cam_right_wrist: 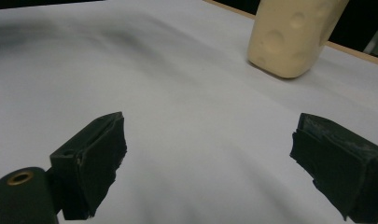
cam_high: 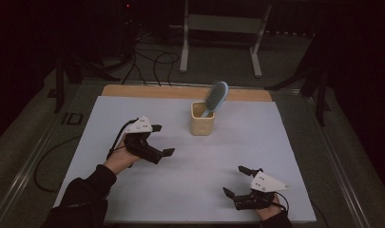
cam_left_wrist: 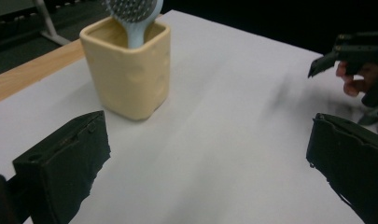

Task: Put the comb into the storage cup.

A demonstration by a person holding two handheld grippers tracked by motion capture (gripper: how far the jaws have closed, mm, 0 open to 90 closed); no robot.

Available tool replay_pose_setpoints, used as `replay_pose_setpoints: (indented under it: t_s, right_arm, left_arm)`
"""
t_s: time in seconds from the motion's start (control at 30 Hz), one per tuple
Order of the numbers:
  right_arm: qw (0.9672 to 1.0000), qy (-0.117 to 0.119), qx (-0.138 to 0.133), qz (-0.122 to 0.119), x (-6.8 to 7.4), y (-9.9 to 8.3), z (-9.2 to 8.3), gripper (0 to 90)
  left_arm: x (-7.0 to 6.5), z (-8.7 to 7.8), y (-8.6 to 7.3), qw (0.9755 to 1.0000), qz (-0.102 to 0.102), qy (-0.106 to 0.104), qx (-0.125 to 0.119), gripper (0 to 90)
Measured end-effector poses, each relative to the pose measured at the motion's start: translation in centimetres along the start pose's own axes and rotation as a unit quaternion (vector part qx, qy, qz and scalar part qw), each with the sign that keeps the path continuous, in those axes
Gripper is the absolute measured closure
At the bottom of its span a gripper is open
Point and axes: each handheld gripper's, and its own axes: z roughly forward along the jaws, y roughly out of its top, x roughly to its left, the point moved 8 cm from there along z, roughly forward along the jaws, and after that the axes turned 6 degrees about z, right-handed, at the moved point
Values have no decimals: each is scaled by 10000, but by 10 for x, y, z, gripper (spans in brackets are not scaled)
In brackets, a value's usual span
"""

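Blue hairbrush (cam_high: 216,97) standing in a cream cup (cam_high: 201,118) on the table (cam_high: 190,166), left tool (cam_high: 162,140) released and empty, right tool (cam_high: 236,180) likewise

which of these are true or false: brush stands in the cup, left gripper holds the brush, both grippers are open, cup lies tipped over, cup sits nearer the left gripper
1. The hairbrush stands in the yellow cup: true.
2. The left gripper holds the hairbrush: false, its jaws are empty and apart from it.
3. Both grippers are open: true, the right gripper too.
4. The cup lies tipped over: false, it stands upright on the white table cover.
5. The cup sits nearer the left gripper: true.
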Motion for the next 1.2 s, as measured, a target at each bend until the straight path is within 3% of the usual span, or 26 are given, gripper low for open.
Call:
replay_pose_setpoints:
  t_s: [0.57, 0.9, 1.2]
  right_arm:
    - [10000, -3, 34, 3, 0, -1, 1, 96]
    - [10000, 9, 54, -30, 1, -1, 2, 96]
    - [10000, 2, 64, -45, 1, -1, 3, 96]
  left_arm:
    - [3, -46, -61, 9987, -321, 369, 121, 0]
    - [-9, -70, -95, 9975, -352, 597, 165, 0]
    - [-15, -89, -122, 9953, -539, 775, 201, 0]
